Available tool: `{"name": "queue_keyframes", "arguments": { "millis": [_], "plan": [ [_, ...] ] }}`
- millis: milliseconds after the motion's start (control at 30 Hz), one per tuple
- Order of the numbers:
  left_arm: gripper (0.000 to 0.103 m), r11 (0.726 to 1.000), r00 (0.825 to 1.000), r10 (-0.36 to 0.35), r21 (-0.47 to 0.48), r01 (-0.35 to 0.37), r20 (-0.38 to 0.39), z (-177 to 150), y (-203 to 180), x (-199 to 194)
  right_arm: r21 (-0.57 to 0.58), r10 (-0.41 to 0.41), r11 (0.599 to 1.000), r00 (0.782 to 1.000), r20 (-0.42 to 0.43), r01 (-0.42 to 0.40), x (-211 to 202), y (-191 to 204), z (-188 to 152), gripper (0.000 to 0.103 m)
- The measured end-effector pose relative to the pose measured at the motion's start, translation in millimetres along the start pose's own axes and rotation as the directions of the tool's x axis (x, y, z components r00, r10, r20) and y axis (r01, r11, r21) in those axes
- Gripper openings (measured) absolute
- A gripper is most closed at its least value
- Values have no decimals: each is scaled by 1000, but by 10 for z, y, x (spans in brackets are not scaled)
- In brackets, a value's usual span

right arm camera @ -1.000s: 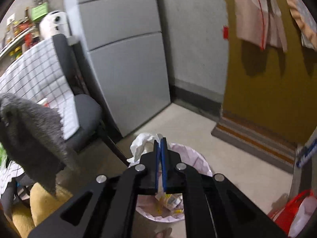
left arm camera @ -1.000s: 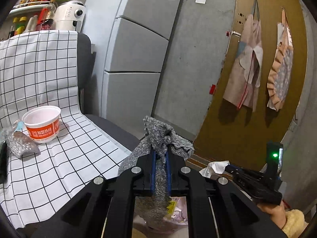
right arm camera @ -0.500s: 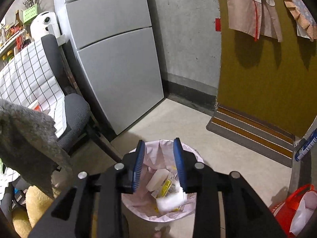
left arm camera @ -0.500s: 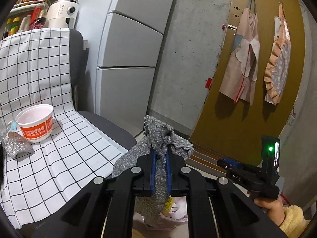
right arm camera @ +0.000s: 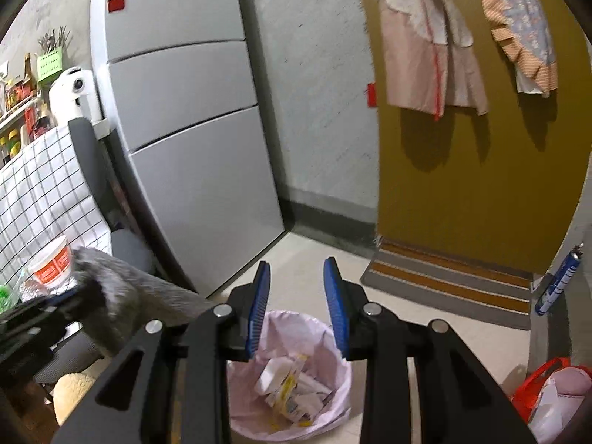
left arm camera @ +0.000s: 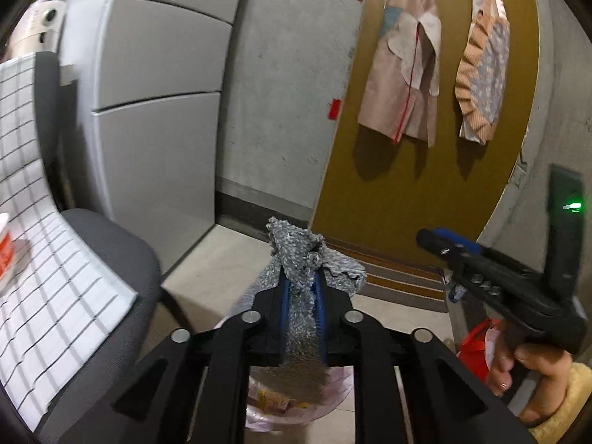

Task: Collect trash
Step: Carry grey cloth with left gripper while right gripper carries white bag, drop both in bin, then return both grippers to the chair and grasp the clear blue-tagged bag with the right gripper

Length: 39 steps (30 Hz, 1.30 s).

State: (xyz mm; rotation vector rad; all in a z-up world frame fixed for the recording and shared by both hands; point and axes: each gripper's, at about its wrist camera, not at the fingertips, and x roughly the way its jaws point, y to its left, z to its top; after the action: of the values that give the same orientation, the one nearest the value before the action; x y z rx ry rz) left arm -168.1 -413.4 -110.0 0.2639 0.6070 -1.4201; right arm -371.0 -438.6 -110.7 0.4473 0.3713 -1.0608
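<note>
Nubby grey cloth rag (left arm camera: pixel 301 259), thin pink plastic bin liner (right arm camera: pixel 333 336), smooth matt-grey metal fridge (right arm camera: pixel 192 148).

Left gripper (left arm camera: pixel 300 288): angled downward, jaws opening, grey cloth (left arm camera: pixel 301 318) still pinched between the blue pads. Right gripper (right arm camera: pixel 296 296): angled downward, jaws parted and empty, gripped by a hand (left arm camera: pixel 518 366).

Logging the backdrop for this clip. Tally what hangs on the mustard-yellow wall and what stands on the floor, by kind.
Aprons hanging on the wall: 2
Bins with pink liner: 1
Red bags: 1
Spray cans: 1
Striped mats: 1
Total: 6
</note>
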Motion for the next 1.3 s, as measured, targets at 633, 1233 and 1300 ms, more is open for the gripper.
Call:
{"name": "queue_keyframes", "arguments": {
  "millis": [633, 1233, 1300],
  "plan": [
    [48, 970, 974, 228, -83, -229, -19, -202, 606, -424, -63, 93, 994, 996, 12, -92, -48, 467, 56, 30],
    [56, 726, 771, 635, -309, -614, -41, -941, 2053, -2490, -327, 522, 767, 833, -183, -552, -29, 3066, 27, 44],
    [56, 667, 723, 690, -345, -660, -49, -1005, 2249, -2714, -341, 548, 734, 809, -213, -587, 3, 3324, -34, 44]
  ]
}}
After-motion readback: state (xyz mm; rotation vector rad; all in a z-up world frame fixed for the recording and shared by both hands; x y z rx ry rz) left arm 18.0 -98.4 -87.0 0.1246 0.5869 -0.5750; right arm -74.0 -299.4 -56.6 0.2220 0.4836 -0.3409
